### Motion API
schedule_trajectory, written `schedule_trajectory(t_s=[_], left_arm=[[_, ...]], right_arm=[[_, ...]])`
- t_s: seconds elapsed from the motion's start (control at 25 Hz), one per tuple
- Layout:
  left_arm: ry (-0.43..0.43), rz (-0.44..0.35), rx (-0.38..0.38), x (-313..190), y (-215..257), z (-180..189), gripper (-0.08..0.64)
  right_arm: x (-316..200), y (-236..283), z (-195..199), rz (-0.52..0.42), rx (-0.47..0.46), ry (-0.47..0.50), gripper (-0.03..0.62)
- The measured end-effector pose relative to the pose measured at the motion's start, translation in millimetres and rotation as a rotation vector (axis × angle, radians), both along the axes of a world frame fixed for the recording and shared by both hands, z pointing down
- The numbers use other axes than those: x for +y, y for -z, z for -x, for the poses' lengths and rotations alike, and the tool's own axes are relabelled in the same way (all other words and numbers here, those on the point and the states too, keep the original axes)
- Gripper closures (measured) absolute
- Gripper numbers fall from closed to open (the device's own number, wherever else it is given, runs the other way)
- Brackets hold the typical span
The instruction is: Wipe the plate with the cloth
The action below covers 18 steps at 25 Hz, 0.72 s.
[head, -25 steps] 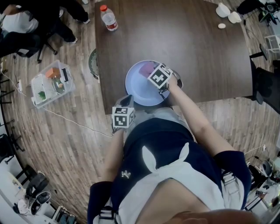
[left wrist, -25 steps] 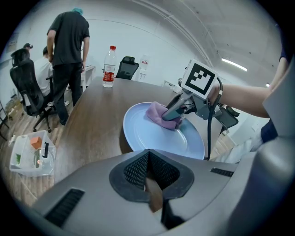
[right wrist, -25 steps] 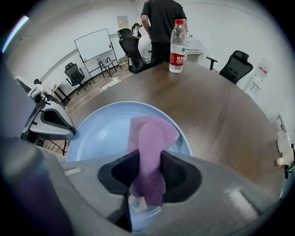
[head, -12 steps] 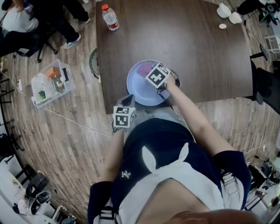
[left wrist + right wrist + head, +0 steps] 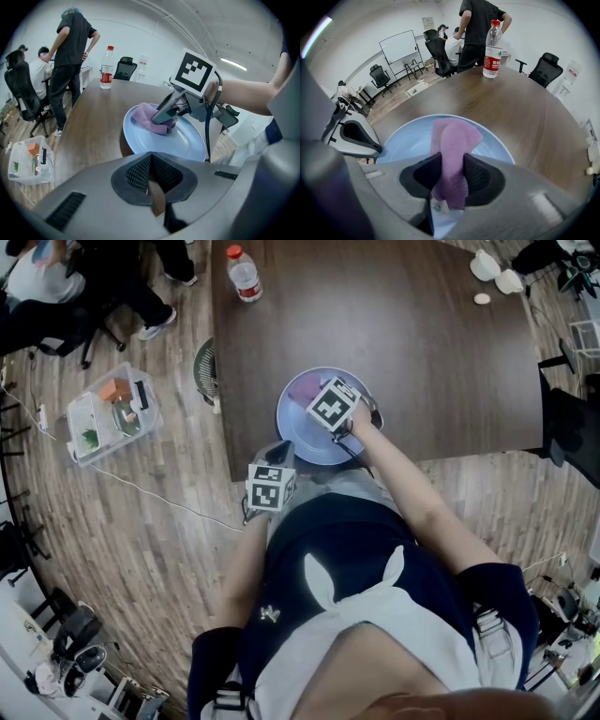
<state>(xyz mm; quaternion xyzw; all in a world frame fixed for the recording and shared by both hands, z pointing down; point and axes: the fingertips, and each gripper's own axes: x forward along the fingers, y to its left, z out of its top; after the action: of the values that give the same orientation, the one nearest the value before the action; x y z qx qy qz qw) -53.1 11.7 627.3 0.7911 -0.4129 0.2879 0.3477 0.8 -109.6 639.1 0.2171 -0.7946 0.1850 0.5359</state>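
Below, fuzzy purple cloth (image 5: pixel 457 136) pinched in right tool (image 5: pixel 451 165), glossy round blue plate (image 5: pixel 403 140), left tool (image 5: pixel 151 161) closed.

cloth (image 5: pixel 305 388) on plate (image 5: pixel 298 432), plate at near edge of table (image 5: pixel 422 352), bottle (image 5: pixel 245 276) far left, perhaps cups (image 5: pixel 497 273) far right

The dark brown wooden table (image 5: pixel 441 352) carries 1 light blue plate (image 5: pixel 298 439) close to its near edge. 1 clear water bottle (image 5: pixel 243 276) with a red cap stands upright at the far left corner. 2 white objects (image 5: pixel 497 271), too small to identify, and 1 small white disc (image 5: pixel 482 298) lie at the far right corner. A clear plastic bin (image 5: pixel 108 413) sits on the wood-plank floor (image 5: pixel 141 549) to the table's left.
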Motion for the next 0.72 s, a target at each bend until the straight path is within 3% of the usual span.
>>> schedule_trajectory(t_s=[0.72], left_arm=[[-0.084,-0.003,0.012,7,3,-5,0.555]], right_arm=[[26,3,37,0.002,-0.042,0.022,0.453]])
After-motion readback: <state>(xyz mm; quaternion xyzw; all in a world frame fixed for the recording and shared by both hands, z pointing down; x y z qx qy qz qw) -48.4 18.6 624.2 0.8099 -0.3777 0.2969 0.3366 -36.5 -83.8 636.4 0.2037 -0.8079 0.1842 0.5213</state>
